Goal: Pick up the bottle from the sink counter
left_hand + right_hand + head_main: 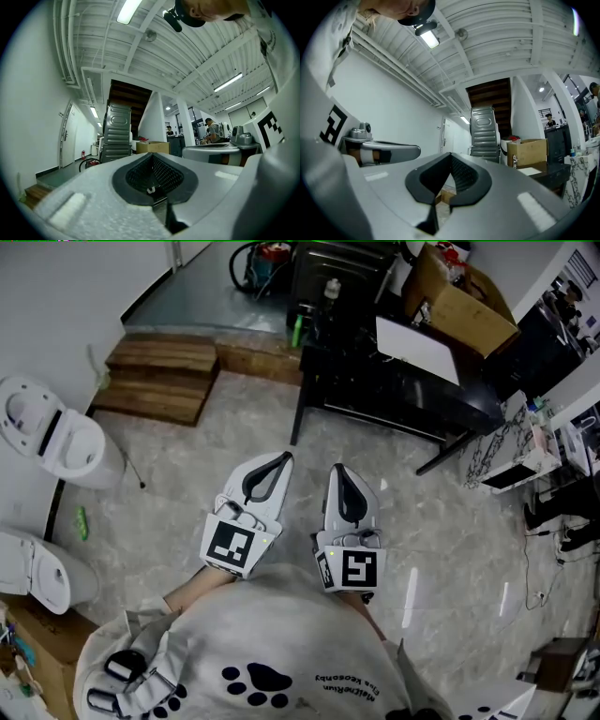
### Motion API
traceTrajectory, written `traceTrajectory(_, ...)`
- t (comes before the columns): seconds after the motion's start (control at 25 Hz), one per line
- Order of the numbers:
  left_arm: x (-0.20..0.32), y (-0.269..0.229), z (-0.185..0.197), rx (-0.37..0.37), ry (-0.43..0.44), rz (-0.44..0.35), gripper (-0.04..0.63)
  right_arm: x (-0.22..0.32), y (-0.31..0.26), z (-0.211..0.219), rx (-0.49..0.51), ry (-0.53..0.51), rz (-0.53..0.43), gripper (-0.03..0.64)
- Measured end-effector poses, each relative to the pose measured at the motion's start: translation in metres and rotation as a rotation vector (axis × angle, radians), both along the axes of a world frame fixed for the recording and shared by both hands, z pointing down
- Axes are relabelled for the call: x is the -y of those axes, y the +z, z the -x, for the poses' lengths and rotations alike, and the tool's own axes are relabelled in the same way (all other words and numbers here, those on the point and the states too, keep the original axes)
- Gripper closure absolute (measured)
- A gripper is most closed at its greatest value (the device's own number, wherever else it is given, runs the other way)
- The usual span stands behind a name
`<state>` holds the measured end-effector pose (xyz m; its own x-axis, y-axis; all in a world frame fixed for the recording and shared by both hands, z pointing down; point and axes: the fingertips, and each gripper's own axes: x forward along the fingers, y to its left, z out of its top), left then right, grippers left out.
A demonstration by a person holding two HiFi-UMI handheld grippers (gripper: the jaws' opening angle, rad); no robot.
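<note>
Shirt (281, 662) nearest; short of the table (394, 395), left gripper (279, 463) and right gripper (342, 474) sit closed and empty. No bottle shows; heading off blind could knock the table.

Side by side, left hand-held gripper (279, 461) and right hand-held gripper (338, 472), jaws together, tips forward.
</note>
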<state>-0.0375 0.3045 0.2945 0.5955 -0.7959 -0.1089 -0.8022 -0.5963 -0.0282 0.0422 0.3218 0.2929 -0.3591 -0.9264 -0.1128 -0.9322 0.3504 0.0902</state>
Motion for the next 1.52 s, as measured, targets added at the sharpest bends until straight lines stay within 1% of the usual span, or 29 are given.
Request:
traceTrajectory(0.28,0.054,-0.002,-0.004,0.008,0.043,0.005,0.595,0.054,0.003,-0.001,0.011,0.029,0.019,0.617)
traceTrajectory(0.44,0.08,-0.001,0.002,-0.01,0.052,0.01,0.595,0.08,0.005,0.003,0.007,0.04,0.025,0.617)
traceTrajectory(0.64,0.111,0.001,0.009,0.005,0.078,0.014,0.595,0.11,0.009,0.009,0.003,0.059,0.032,0.617)
traceTrajectory(0.8,0.133,0.004,0.014,-0.003,0.09,0.011,0.595,0.13,0.01,0.014,-0.005,0.071,0.034,0.617)
traceTrajectory(1.24,0.149,0.01,0.016,-0.016,0.132,0.044,0.595,0.146,0.014,0.019,-0.017,0.093,0.064,0.617)
traceTrajectory(1.52,0.156,0.017,0.013,-0.018,0.143,0.059,0.595,0.153,0.019,0.023,-0.019,0.083,0.073,0.617)
